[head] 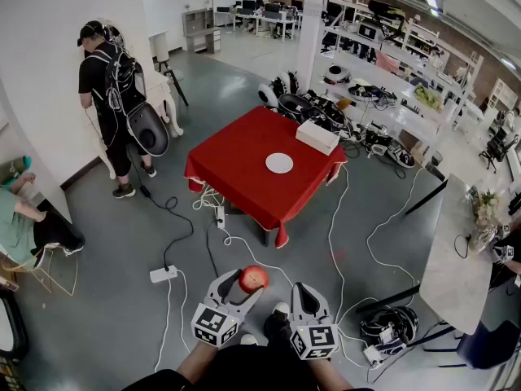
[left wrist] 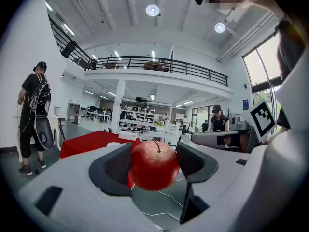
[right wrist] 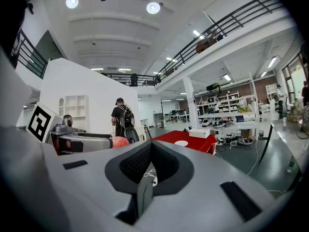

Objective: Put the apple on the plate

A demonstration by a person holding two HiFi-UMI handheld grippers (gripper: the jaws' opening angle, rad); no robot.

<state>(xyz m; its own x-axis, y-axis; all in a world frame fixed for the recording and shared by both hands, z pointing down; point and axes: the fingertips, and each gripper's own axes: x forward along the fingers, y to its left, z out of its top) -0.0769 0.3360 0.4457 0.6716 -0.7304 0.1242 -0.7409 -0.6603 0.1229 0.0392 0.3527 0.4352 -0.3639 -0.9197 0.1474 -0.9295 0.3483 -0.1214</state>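
A red apple point(head: 253, 278) point(left wrist: 154, 166) with a short stem is clamped between the dark pads of my left gripper point(head: 246, 283) point(left wrist: 154, 162), held level above the grey floor. The white plate point(head: 279, 163) lies on the red table point(head: 236, 157) some way ahead; it also appears small in the left gripper view as the plate point(left wrist: 114, 143) and in the right gripper view as the plate point(right wrist: 181, 142). My right gripper point(head: 304, 290) point(right wrist: 150, 164) hangs beside the left one, jaws together, holding nothing.
A white box point(head: 317, 136) sits at the table's far corner. White and black cables and a power strip point(head: 163, 274) cross the floor before the table. A person with a backpack point(head: 110, 96) stands at the left wall. A grey table point(head: 456, 251) is on the right.
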